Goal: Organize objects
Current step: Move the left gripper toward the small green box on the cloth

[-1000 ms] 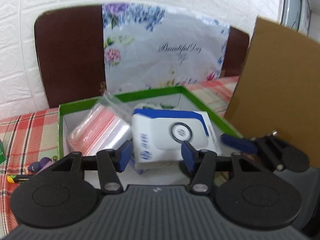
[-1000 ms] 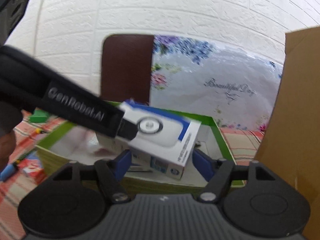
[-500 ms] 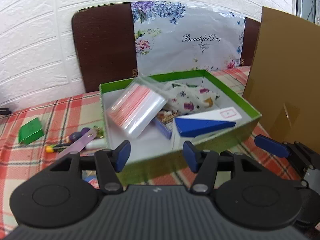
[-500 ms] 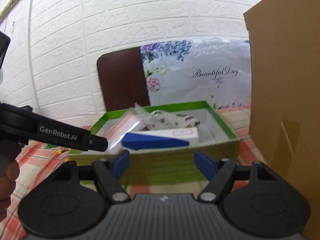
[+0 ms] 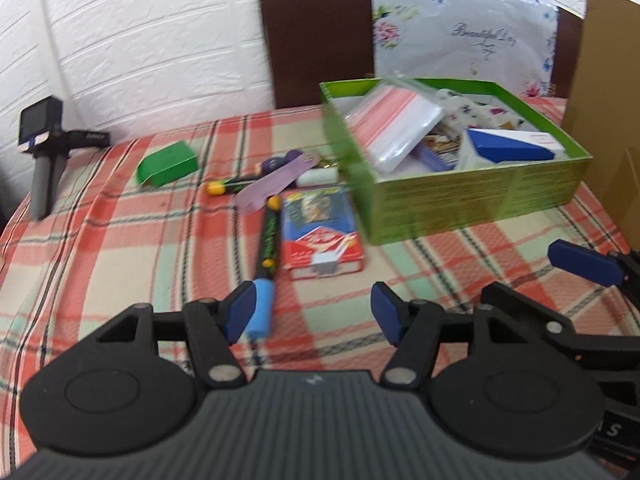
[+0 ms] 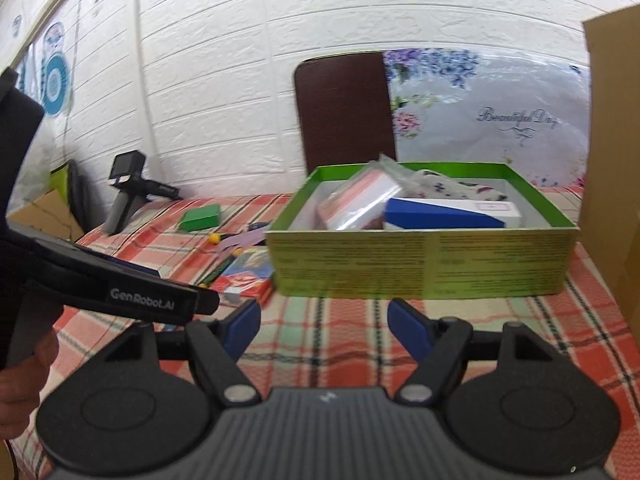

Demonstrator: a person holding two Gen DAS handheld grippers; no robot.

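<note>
Objects lie scattered on a plaid tablecloth (image 5: 100, 248) beside a green box (image 5: 472, 196) that is already partly filled. Inside the box sit a blue-and-white carton (image 5: 508, 148), a clear zip bag with red stripes (image 5: 396, 128) leaning on the left wall, and a floral cloth (image 5: 480, 110) toward the back. Outside it, to the left, rest a card pack (image 5: 320, 232), a black pen with a blue cap (image 5: 266, 264), a lilac strip (image 5: 276, 180), a second pen with a yellow tip (image 5: 228, 187) and a small green box (image 5: 168, 162).

The left gripper (image 5: 310, 311) hangs low over the cloth with nothing between its blue pads; its jaws have just been opening, and they stand apart. The blue-capped end of the black pen lies just beside the left pad (image 5: 240, 312), though contact cannot be told.

The right gripper (image 6: 323, 326) hovers in front of the green box's near wall, jaws wide apart and empty, above bare cloth. Seen from the right wrist, the left gripper's black body crosses the lower left, held by a hand (image 6: 24, 380). A spare handle with a small screen (image 5: 42, 148) stands at the table's far left edge, and a brown cardboard panel (image 5: 608, 112) rises at the right.
</note>
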